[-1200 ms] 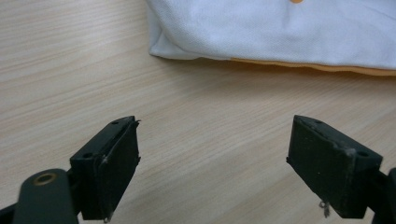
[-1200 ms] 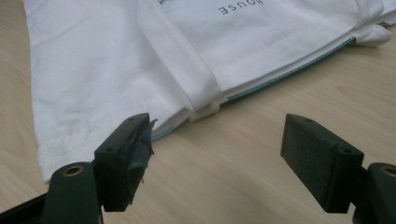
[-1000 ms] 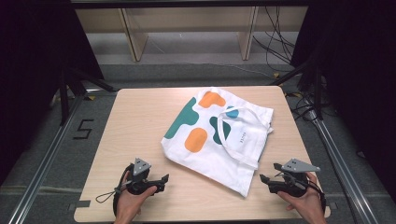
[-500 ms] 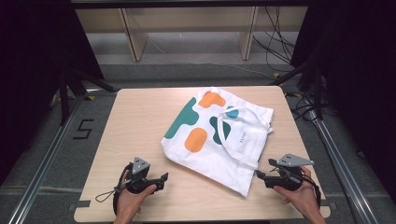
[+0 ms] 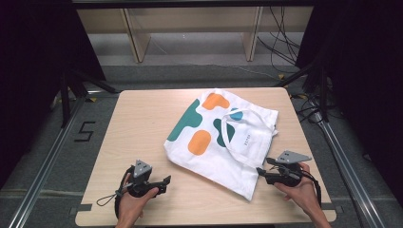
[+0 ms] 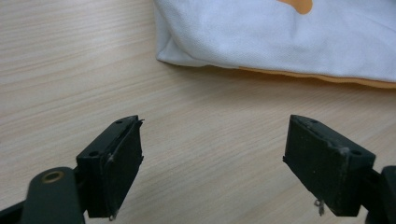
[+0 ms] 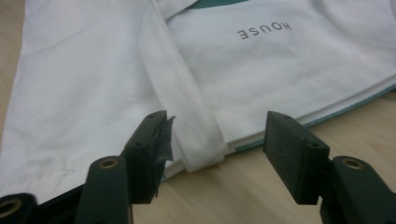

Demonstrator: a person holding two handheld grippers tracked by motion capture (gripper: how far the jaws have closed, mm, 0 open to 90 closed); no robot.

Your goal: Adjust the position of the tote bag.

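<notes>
A white tote bag [image 5: 223,137] with orange and teal shapes lies flat on the wooden table [image 5: 142,118], turned at an angle. My right gripper [image 5: 260,172] is at the bag's near right edge. In the right gripper view its jaws [image 7: 217,144] have just been closing. They straddle a white strap [image 7: 187,107] at the bag's edge [image 7: 84,84] without pressing on it. My left gripper [image 5: 166,183] rests near the table's front left, open. Bare wood lies between its jaws [image 6: 212,158], and the bag's corner [image 6: 280,37] is a short way ahead.
Wooden furniture legs [image 5: 133,38] stand behind the table. Cables [image 5: 285,42] trail on the floor at the back right. Metal rails [image 5: 47,161] run along both sides, with a "5" mark [image 5: 85,130] on the floor at the left.
My right gripper has slid left to the bag's edge and its jaws have narrowed around the strap. The left gripper has stayed put.
</notes>
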